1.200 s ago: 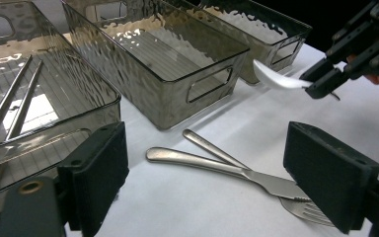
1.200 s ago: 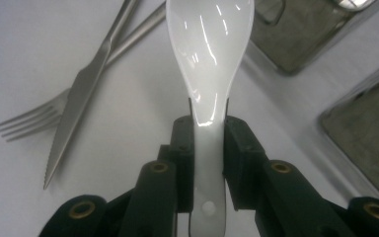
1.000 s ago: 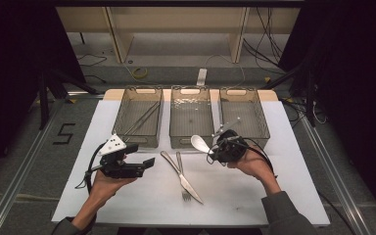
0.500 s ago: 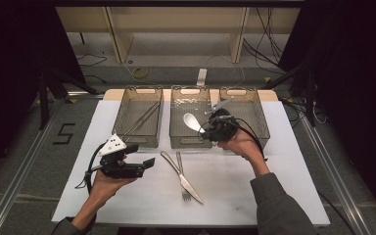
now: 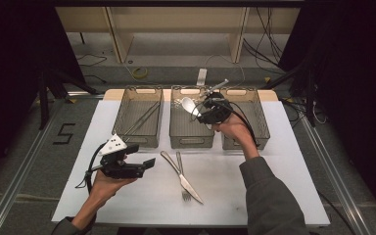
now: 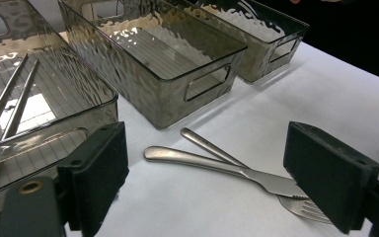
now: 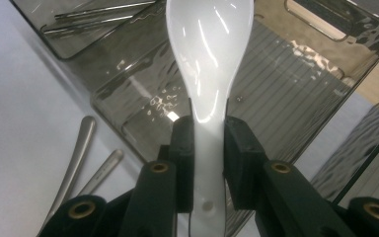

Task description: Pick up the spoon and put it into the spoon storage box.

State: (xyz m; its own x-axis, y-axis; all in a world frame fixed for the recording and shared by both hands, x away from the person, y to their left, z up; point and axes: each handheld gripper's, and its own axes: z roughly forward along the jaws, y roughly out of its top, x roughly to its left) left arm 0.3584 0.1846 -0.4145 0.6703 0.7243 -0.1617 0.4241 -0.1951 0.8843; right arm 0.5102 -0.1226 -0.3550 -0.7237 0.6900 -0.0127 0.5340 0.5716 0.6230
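Spoon (image 7: 208, 59) held over the middle bin (image 5: 191, 142).
Right tongs (image 7: 208, 148) are clamped on its handle; left tongs (image 6: 202, 182) are spread, empty.

High view: overhead from person's side, facing forward and down, far, whole tabletop (image 5: 293, 196).
Left gripper view: low, close, facing bins.
Right gripper view: close, above middle bin (image 7: 296, 84).
Shared: middle bin, knife (image 6: 217, 165).

— What do we see on the white tabletop (image 5: 284, 191)?
— A knife (image 5: 180, 176) and a fork (image 5: 182, 180) lying crossed and touching, near its middle.
— And behind them?
— We see the left bin (image 5: 138, 116) holding thin metal sticks (image 5: 142, 117).
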